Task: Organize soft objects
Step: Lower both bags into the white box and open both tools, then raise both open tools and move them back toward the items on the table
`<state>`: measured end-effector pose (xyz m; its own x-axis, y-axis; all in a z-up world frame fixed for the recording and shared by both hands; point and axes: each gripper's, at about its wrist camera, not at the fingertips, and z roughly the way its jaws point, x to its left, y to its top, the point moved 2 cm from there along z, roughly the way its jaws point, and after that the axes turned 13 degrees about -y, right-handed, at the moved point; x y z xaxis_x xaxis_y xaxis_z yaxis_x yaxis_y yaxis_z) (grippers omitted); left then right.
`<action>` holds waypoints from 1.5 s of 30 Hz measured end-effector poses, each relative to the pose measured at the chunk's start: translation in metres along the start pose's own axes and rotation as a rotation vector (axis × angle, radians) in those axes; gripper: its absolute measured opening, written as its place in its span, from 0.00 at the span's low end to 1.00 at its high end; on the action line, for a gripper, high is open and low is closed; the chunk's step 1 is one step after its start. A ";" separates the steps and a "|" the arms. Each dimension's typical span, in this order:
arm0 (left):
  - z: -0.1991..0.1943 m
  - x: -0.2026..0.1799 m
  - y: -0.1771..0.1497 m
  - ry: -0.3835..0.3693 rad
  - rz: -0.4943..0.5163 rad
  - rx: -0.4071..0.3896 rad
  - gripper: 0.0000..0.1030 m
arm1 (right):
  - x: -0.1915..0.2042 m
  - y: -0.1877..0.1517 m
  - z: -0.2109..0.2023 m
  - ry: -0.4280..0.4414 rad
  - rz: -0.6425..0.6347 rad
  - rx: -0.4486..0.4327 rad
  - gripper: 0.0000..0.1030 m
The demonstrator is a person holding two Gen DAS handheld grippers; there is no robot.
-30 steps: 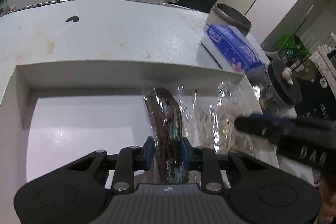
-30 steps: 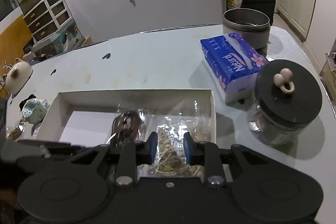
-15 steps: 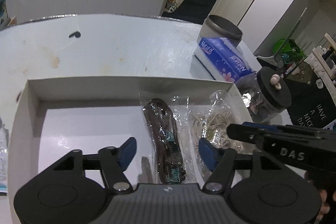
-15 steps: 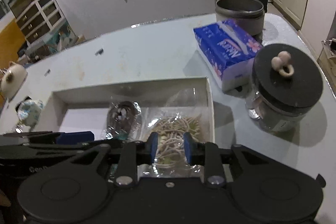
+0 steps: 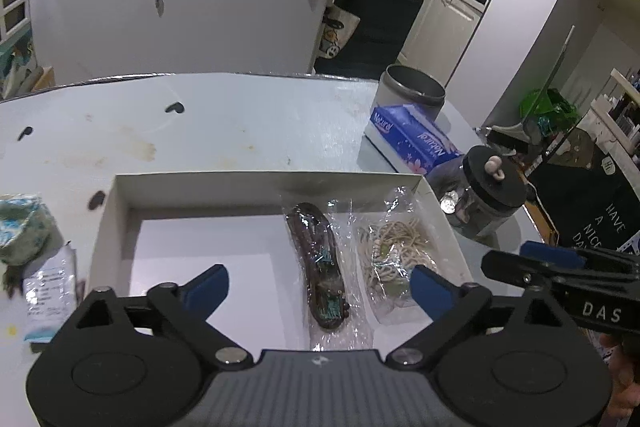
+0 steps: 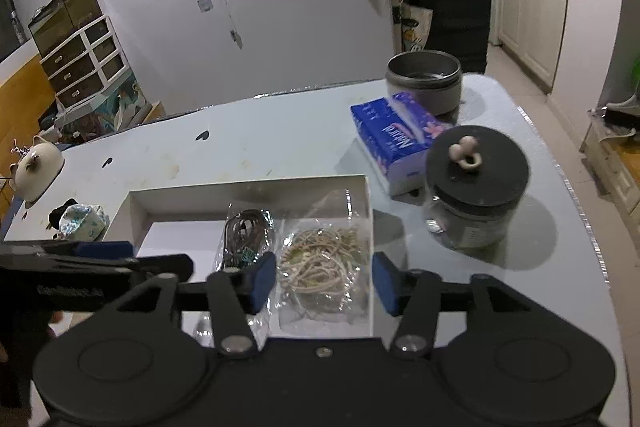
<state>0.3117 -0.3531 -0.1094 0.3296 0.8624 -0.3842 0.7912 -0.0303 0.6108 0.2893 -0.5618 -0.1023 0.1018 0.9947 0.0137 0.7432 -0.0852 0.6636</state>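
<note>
Left gripper (image 5: 318,285): jaws spread wide, holding nothing. Right gripper (image 6: 324,281): jaws parted, holding nothing, level beside the left.

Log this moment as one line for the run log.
left gripper: open, empty | right gripper: open, empty | brown cord bag and beige cord bag: side by side in white box | phase: both released

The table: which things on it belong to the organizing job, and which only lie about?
Job: white box; brown cord bag; beige cord bag; green cloth bundle.

Lying about: tissue pack; lidded glass jar; metal tin; cat teapot.
</note>
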 end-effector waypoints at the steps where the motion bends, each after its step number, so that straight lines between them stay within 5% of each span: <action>1: -0.005 -0.001 -0.002 0.002 0.001 -0.006 0.97 | -0.001 -0.002 -0.004 -0.005 -0.004 -0.007 0.59; 23: -0.083 -0.004 -0.045 0.033 0.033 -0.101 1.00 | 0.001 -0.041 -0.084 -0.085 -0.008 -0.109 1.00; 45: -0.136 0.062 -0.048 0.025 0.034 -0.138 1.00 | 0.054 -0.053 -0.100 -0.155 0.040 -0.124 1.00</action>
<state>0.2247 -0.2297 -0.0684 0.3411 0.8744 -0.3452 0.7007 0.0083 0.7134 0.1896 -0.4976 -0.0622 0.2378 0.9690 -0.0670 0.6505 -0.1076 0.7518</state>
